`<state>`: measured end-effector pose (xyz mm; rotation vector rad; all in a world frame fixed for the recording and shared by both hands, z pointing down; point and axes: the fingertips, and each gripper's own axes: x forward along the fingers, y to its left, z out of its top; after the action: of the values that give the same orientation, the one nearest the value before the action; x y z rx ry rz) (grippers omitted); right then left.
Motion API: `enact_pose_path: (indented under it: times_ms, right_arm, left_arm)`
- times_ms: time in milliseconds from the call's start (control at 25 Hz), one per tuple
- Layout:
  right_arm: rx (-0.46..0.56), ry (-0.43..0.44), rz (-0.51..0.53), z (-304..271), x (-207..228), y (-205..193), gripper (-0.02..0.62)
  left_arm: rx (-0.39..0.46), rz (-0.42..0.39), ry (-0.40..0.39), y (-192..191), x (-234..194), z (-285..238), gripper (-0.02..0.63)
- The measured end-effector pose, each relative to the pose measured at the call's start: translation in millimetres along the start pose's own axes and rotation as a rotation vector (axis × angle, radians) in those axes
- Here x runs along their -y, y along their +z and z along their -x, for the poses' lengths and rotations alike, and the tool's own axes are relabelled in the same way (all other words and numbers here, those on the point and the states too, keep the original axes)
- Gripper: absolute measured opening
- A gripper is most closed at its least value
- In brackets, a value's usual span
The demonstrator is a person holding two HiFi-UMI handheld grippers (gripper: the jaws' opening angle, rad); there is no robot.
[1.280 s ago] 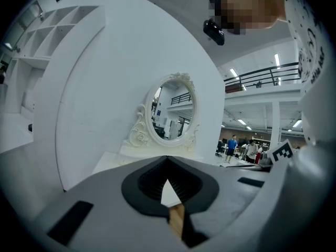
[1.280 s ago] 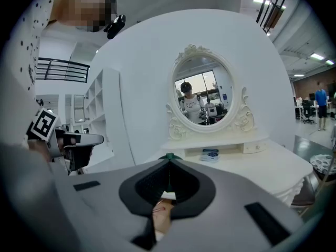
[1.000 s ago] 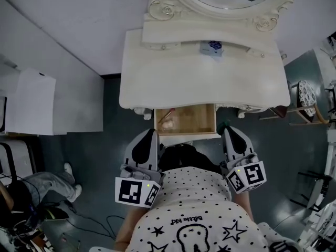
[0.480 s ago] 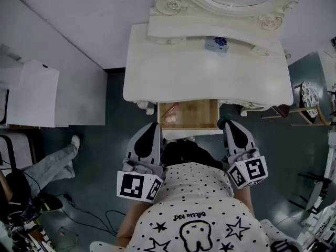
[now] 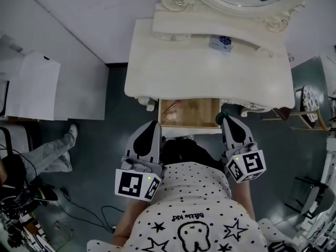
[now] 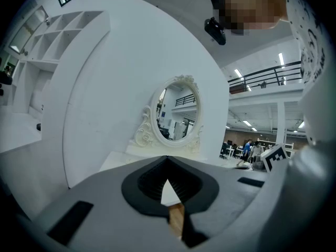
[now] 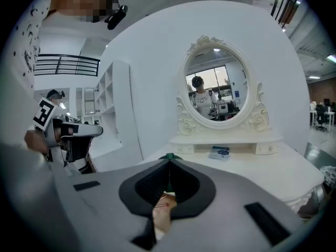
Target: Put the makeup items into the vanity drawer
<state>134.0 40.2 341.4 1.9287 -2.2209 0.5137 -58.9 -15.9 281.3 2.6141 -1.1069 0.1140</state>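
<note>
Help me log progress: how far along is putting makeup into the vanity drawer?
Done: the drawer is open, with small items at its left end. In hand: nothing; left tongs and right tongs are shut, empty. Left: a blue-patterned box sits on the vanity top.

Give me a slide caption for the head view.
Left gripper and right gripper flank the white vanity's open drawer, items inside.

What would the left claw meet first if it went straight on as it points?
Probably the left front corner of the open wooden drawer, just ahead of the left claw. Height is unclear, so it could instead be the front edge of the vanity.
</note>
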Motion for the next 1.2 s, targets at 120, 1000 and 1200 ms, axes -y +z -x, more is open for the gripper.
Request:
enact_pose_path:
  times_ms: [120,1000,1200]
  right_arm:
    - [-0.02,0.014,0.015,-10,0,-5,0.009]
    - [-0.295,0.146,0.09,-94,16,-112,0.009]
    - [-0.376,0.167,0.107,-114,20,-148,0.009]
  left_arm:
    - [-0.002,-0.003,0.004,-2,-1,-1,-0.003]
    - [-0.069,0.011,0.012,-40,3,-32,-0.003]
    - [-0.094,0.05,0.019,-61,-1,-41,-0.004]
